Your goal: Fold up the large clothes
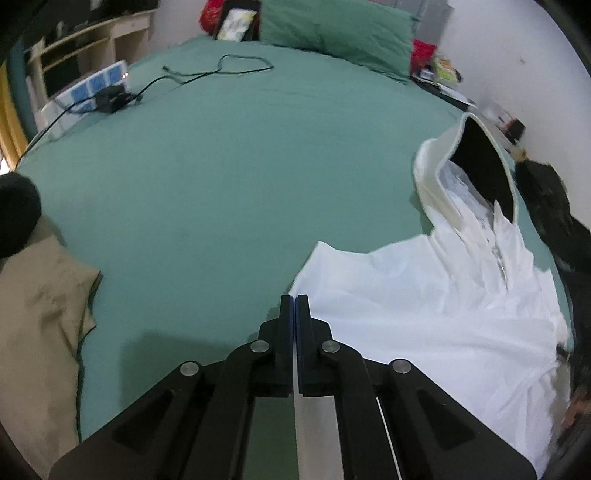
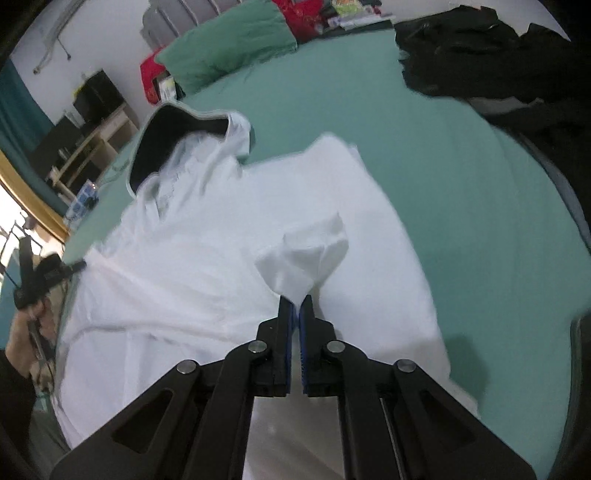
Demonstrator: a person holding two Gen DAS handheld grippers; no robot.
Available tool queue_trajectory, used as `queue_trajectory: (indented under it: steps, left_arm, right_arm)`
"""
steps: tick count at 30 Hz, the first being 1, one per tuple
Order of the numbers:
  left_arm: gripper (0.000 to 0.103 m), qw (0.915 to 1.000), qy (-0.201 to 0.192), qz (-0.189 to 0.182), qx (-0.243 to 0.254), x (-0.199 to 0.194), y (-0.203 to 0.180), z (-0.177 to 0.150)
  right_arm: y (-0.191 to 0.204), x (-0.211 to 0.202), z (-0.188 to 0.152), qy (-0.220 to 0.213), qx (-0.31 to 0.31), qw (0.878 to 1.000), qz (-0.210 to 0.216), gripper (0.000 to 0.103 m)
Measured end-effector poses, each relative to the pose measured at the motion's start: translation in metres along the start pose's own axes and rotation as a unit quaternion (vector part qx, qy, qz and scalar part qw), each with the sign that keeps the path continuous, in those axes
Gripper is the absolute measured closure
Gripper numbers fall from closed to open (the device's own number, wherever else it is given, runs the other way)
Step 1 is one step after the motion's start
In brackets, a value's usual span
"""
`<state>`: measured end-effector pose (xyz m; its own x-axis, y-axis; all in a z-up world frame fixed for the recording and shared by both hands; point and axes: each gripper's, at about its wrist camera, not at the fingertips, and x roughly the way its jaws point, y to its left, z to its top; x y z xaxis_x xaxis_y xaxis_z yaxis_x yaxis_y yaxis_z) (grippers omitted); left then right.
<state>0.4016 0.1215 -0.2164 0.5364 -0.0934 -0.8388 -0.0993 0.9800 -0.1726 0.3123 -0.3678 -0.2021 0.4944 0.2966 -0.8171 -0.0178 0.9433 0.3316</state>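
your right hand-held gripper pinches one white hoodie; left hand-held gripper closed, empty, beside its edge, bed open ahead.

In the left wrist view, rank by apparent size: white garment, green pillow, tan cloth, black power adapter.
1. white garment
2. tan cloth and green pillow: too alike to rank; the cloth is much nearer and cut off
3. black power adapter

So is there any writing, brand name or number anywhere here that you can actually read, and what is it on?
None can be read.
White garment: faint grey print near its collar, too blurred to read.
Framed picture against the headboard: a pattern, no legible words.
Blue-and-white power strip: blue panels, no readable marks.
Red item by the green pillow: gold markings, too small.
Right gripper and left gripper: no labels visible.
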Motion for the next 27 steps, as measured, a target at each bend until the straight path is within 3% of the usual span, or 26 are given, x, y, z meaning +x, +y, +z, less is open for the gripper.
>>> queue_trajectory:
  steps: [2,4,6,8,12,13,14,15,19,22,23,24,26,27]
  left_arm:
    - [0.094,0.9997,0.015,0.017,-0.005,0.002,0.001,-0.001]
    - [0.077,0.9998,0.019,0.001,-0.007,-0.004,0.002,-0.004]
    - [0.052,0.9994,0.023,-0.027,-0.001,-0.01,-0.001,-0.007]
    - [0.051,0.9986,0.033,-0.031,0.026,-0.01,-0.01,-0.012]
    - [0.051,0.9961,0.051,-0.005,0.072,0.007,-0.02,-0.026]
    - [0.051,0.9964,0.036,-0.001,0.077,0.006,-0.021,-0.028]
    - [0.051,0.9962,0.03,0.007,0.081,0.006,-0.021,-0.028]
    - [0.051,0.9959,0.029,0.015,0.085,0.007,-0.022,-0.028]
    - [0.051,0.9976,0.015,0.029,0.06,0.008,-0.013,-0.021]
    - [0.051,0.9997,0.023,0.004,-0.006,0.001,0.008,-0.004]
    - [0.051,0.9997,0.017,-0.004,-0.019,-0.004,0.013,0.002]
    - [0.051,0.9997,0.007,-0.005,-0.023,-0.01,0.017,0.008]
    - [0.051,0.9998,-0.014,0.011,-0.002,-0.02,0.016,0.015]
    - [0.051,0.9995,-0.024,0.02,0.01,-0.024,0.015,0.018]
  right_arm:
    - [0.001,0.003,-0.001,0.02,0.003,1.0,0.0,0.086]
    - [0.001,-0.006,0.002,0.009,-0.001,1.0,-0.015,0.075]
    - [0.001,-0.017,0.008,-0.017,-0.012,0.999,-0.035,0.045]
    - [-0.001,-0.025,0.017,-0.043,-0.011,0.998,-0.037,0.03]
    - [-0.002,-0.001,0.031,-0.011,-0.015,1.0,0.008,0.032]
    - [-0.003,0.012,0.032,0.01,-0.013,1.0,0.008,0.039]
    - [-0.002,0.021,0.03,0.022,-0.015,1.0,0.008,0.071]
    - [0.001,0.028,0.029,0.026,-0.028,0.999,-0.011,0.087]
    - [0.014,0.023,0.035,0.011,-0.063,0.996,-0.062,0.087]
    - [0.029,0.02,0.044,-0.004,-0.103,0.989,-0.106,0.084]
    - [0.035,0.02,0.049,-0.012,-0.115,0.988,-0.103,0.074]
    - [0.043,0.019,0.055,-0.025,-0.129,0.988,-0.086,0.056]
    - [0.063,0.023,0.073,-0.051,-0.16,0.983,-0.072,0.03]
    - [0.072,0.027,0.081,-0.059,-0.172,0.98,-0.078,0.028]
